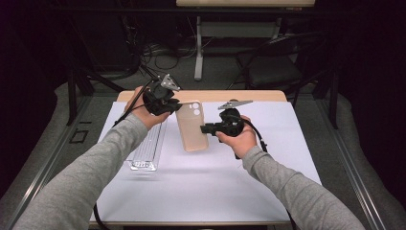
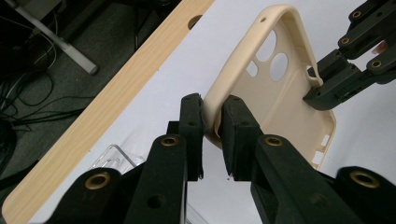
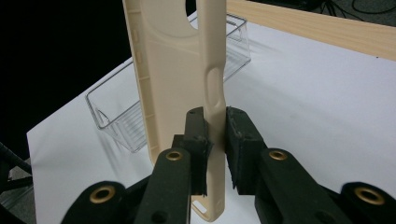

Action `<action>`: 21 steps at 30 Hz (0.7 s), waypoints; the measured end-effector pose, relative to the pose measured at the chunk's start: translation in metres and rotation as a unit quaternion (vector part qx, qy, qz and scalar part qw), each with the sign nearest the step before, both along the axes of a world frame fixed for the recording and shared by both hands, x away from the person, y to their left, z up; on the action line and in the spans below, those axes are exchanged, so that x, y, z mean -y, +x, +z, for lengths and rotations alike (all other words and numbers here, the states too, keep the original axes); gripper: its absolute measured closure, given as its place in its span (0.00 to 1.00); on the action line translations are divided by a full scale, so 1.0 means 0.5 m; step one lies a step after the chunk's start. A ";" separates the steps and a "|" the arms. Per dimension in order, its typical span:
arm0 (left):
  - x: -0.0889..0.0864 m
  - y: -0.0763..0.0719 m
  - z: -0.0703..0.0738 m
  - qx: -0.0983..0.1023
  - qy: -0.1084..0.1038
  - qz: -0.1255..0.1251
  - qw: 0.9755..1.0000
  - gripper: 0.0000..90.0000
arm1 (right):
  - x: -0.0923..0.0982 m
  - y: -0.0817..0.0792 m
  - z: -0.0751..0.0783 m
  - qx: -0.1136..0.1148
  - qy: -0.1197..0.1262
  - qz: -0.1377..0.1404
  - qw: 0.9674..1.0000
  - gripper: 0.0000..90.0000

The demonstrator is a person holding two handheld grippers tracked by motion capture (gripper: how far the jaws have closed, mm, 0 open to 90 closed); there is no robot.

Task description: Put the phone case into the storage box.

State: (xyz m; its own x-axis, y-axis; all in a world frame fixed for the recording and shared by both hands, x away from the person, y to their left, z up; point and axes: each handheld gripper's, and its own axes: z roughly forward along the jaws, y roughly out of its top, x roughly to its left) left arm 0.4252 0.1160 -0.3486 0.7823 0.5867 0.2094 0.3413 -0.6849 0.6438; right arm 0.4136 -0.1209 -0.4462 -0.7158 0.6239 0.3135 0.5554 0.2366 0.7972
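A beige phone case (image 1: 191,127) hangs above the white mat, held between both grippers. My left gripper (image 1: 176,106) is shut on the case's upper left rim near the camera cut-outs; in the left gripper view its pads pinch that rim (image 2: 212,105) and the hollow inside of the case (image 2: 280,102) faces the camera. My right gripper (image 1: 205,128) is shut on the case's right side edge. In the right gripper view its jaws (image 3: 215,116) clamp that edge just under the button slot, with the case (image 3: 173,70) standing upright. The right gripper's jaws (image 2: 322,88) also show in the left gripper view.
A clear plastic tray (image 1: 148,143) lies on the white mat (image 1: 215,182) under my left forearm, also seen behind the case (image 3: 116,116). The wooden table edge (image 1: 206,95) runs along the far side. Beyond it stand a desk leg and a dark chair (image 1: 273,67).
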 end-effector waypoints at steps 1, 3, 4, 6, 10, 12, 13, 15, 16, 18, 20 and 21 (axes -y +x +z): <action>0.000 0.000 0.000 0.000 0.000 0.000 1.000 0.89 | 0.000 0.000 0.000 0.000 0.000 0.000 1.000 0.88; 0.000 0.000 0.000 -0.002 -0.001 0.001 1.000 0.89 | 0.000 0.000 0.000 0.002 -0.001 0.000 1.000 0.87; 0.000 0.000 -0.001 -0.002 -0.001 0.002 1.000 0.89 | -0.001 -0.001 -0.001 0.002 -0.003 0.000 1.000 0.87; 0.001 0.000 -0.001 -0.001 0.000 0.003 1.000 0.89 | -0.002 -0.001 -0.001 0.004 -0.003 0.000 1.000 0.87; 0.002 -0.001 -0.001 -0.002 0.000 0.004 1.000 0.89 | -0.004 -0.002 -0.001 0.006 -0.003 0.000 1.000 0.86; 0.002 -0.001 -0.001 -0.002 0.000 0.004 1.000 0.89 | -0.003 -0.002 -0.001 0.007 -0.003 -0.001 1.000 0.85; 0.001 0.000 0.000 -0.001 0.000 0.005 1.000 0.89 | -0.003 -0.002 0.000 0.005 -0.003 -0.001 1.000 0.84; 0.000 0.000 0.000 -0.001 -0.002 0.006 1.000 0.89 | -0.002 -0.002 0.000 0.006 0.000 -0.001 1.000 0.83; 0.000 0.001 0.000 -0.001 -0.002 0.006 1.000 0.89 | -0.002 -0.002 0.000 0.007 0.000 -0.001 1.000 0.82; 0.000 0.001 0.000 -0.001 -0.002 0.007 1.000 0.89 | 0.000 -0.002 0.001 0.009 -0.001 0.001 1.000 0.80; 0.000 0.002 -0.001 -0.001 0.000 0.008 1.000 0.89 | 0.002 -0.001 0.002 0.007 -0.001 0.001 1.000 0.77; -0.001 0.002 -0.001 -0.001 0.002 0.009 1.000 0.89 | 0.003 -0.001 0.002 0.009 0.000 0.001 1.000 0.77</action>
